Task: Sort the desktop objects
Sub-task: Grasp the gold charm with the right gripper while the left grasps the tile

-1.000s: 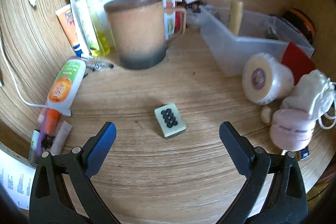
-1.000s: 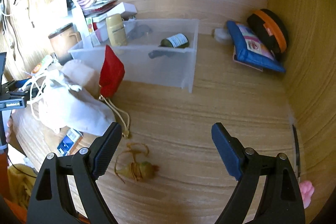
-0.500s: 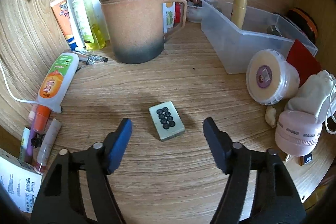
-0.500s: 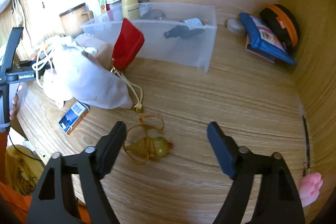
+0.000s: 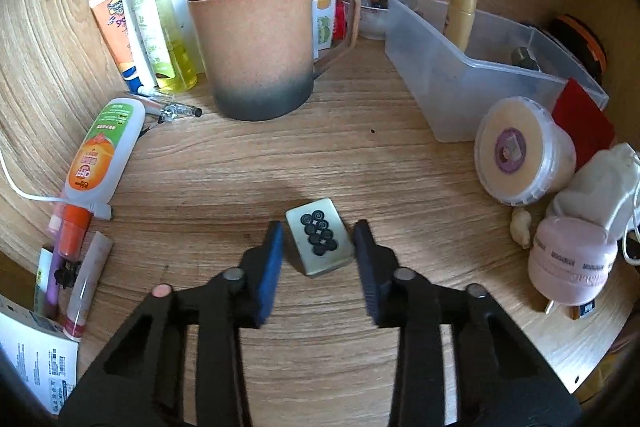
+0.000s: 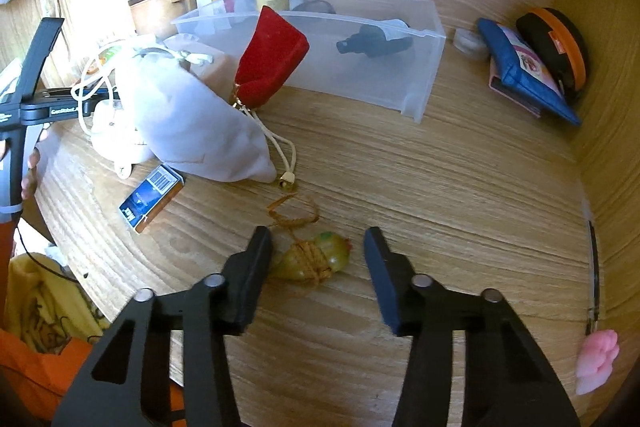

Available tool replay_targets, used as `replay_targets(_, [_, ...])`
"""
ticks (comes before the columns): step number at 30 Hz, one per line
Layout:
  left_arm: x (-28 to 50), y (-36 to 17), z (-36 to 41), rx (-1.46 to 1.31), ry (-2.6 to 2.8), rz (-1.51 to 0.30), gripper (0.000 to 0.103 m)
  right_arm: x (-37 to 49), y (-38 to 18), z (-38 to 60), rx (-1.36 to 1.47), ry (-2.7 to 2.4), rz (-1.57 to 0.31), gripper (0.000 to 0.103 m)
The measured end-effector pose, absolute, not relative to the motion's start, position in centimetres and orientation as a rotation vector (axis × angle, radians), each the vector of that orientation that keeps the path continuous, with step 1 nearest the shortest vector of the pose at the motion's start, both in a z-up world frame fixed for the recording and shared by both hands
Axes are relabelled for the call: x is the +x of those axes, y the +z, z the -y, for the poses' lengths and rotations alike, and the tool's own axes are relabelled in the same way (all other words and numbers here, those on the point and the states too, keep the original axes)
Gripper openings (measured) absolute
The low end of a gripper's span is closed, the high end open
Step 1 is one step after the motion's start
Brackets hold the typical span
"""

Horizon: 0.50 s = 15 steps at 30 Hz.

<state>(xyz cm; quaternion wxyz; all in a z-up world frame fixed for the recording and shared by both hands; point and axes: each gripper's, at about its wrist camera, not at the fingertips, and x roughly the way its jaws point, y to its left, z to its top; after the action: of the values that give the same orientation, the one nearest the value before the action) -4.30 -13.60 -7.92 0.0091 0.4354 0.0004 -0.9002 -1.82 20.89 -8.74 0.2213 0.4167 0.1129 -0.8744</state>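
A pale mahjong tile (image 5: 320, 235) with black dots lies flat on the wooden desk, between the blue pads of my left gripper (image 5: 318, 231). Its jaws are closing, with only slim gaps left at the tile's sides. In the right wrist view a green-yellow charm (image 6: 320, 257) wound with orange cord lies on the desk between the fingers of my right gripper (image 6: 316, 239). These jaws are closing too: the left pad (image 6: 260, 247) is almost at the charm, and the right pad stands clearly apart from it.
A lidded brown mug (image 5: 256, 43), tubes and bottles (image 5: 104, 155) crowd the back left. A clear plastic bin (image 6: 360, 67) holds a few items. A white pouch (image 6: 192, 131), red pouch (image 6: 272, 63), round tub (image 5: 520, 151) and pink jar (image 5: 568, 263) lie between the grippers.
Both grippers' jaws have narrowed from wide open, the left around the tile and the right around the charm. The right gripper has also sunk closer to the charm.
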Motion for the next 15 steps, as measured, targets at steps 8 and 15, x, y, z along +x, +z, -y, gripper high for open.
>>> replay_targets(8, [-4.3, -7.9, 13.7, 1.346, -2.806, 0.001, 0.024, -1.7, -8.5, -21.1, 1.153, -2.424, -0.303, 0.028])
replay_targets(15, [-3.9, -7.1, 13.9, 1.296, -2.818, -0.019, 0.024, -2.5, -7.6, -21.5, 1.127, -2.466, -0.294, 0.028])
